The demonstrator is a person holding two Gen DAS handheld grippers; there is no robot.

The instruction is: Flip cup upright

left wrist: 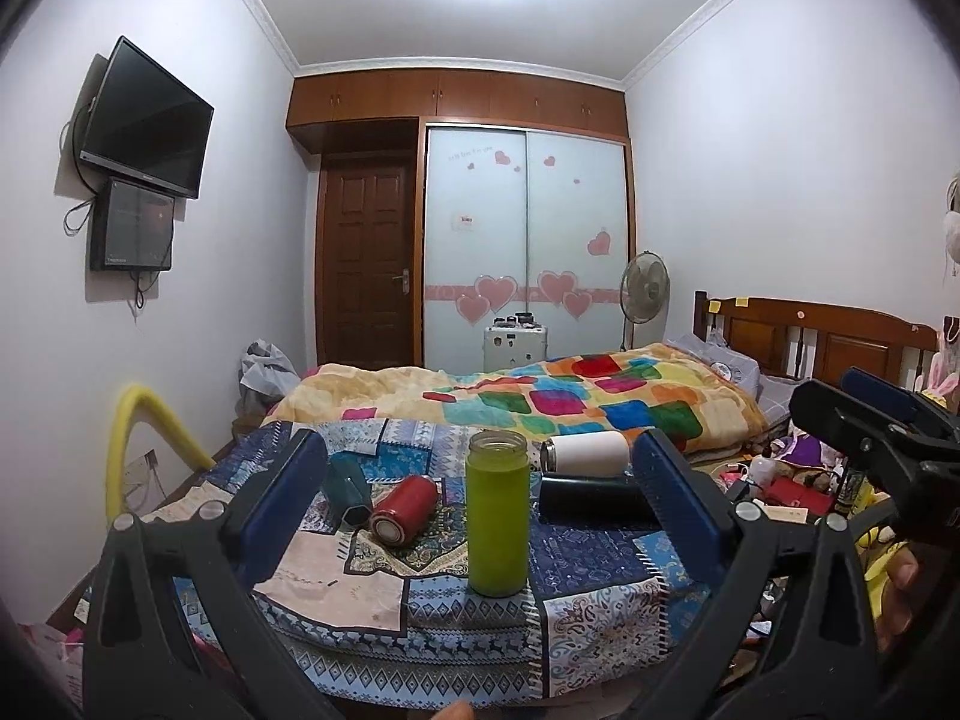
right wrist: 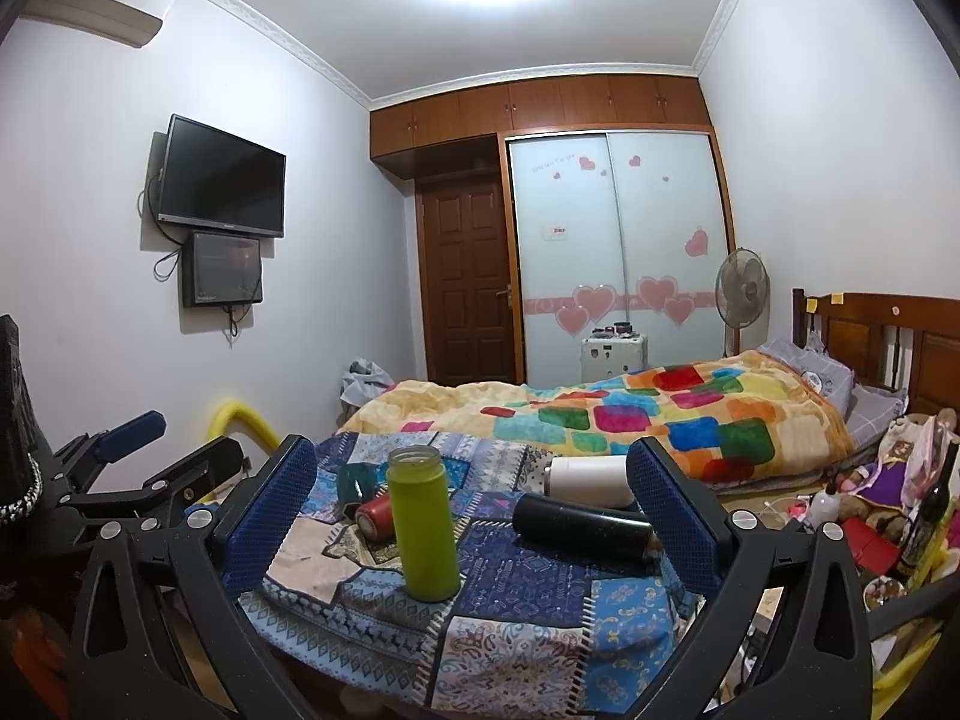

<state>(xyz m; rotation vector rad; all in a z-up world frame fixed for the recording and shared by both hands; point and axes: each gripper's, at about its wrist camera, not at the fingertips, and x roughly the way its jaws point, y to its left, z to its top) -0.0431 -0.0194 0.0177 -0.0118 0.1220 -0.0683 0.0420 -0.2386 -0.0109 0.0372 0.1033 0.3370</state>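
Both jaws stand wide and empty: left gripper (left wrist: 480, 510) and right gripper (right wrist: 474, 516) hang short of the patchwork table (left wrist: 600, 618). The green cup (left wrist: 498, 516) stands upright near the front; red cup (left wrist: 405, 510), black cup (right wrist: 585, 525), white cup (left wrist: 585, 453) and teal cup (left wrist: 348, 489) lie toppled behind. Reaching past risks knocking the green one over; round cups may roll.

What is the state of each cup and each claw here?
green cup: upright, no lid
red cup: lying down
black cup: lying down
white cup: lying down
teal cup: tipped over
left claw: open, empty
right claw: open, empty
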